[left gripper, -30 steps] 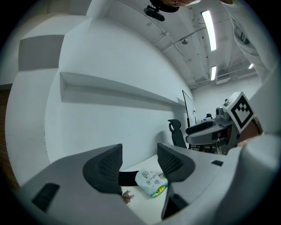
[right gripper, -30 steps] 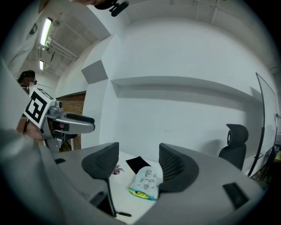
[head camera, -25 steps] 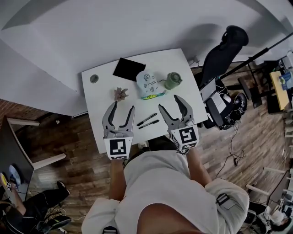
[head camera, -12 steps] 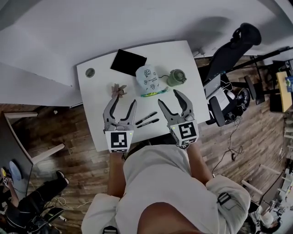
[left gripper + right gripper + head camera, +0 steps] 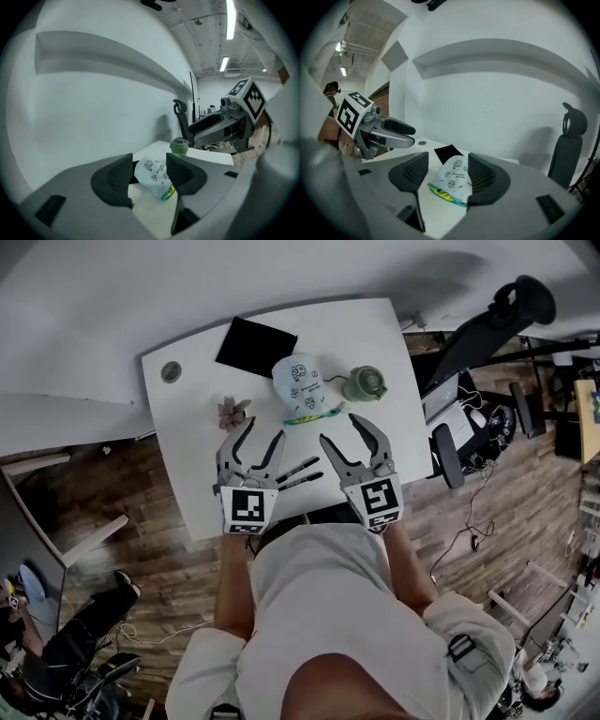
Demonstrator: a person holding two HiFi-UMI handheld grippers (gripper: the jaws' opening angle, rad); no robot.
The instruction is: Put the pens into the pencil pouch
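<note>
Two black pens lie side by side near the table's front edge, between my two grippers. Behind them lies the white printed pencil pouch, its green-and-yellow mouth facing the pens. My left gripper hovers just left of the pens, open and empty. My right gripper hovers just right of them, also open and empty. Both pairs of jaws have just been closing a little with nothing between them. The pouch shows beyond the jaws in the left gripper view. The pouch shows likewise in the right gripper view.
A black pad lies at the back of the white table, and a green lidded cup stands right of the pouch. A small dried flower lies left of the pouch. An office chair stands right of the table.
Both grippers have moved forward over the table towards the pouch and now flank the pens. Their jaws stand slightly narrower. Pens and pouch have not moved.
</note>
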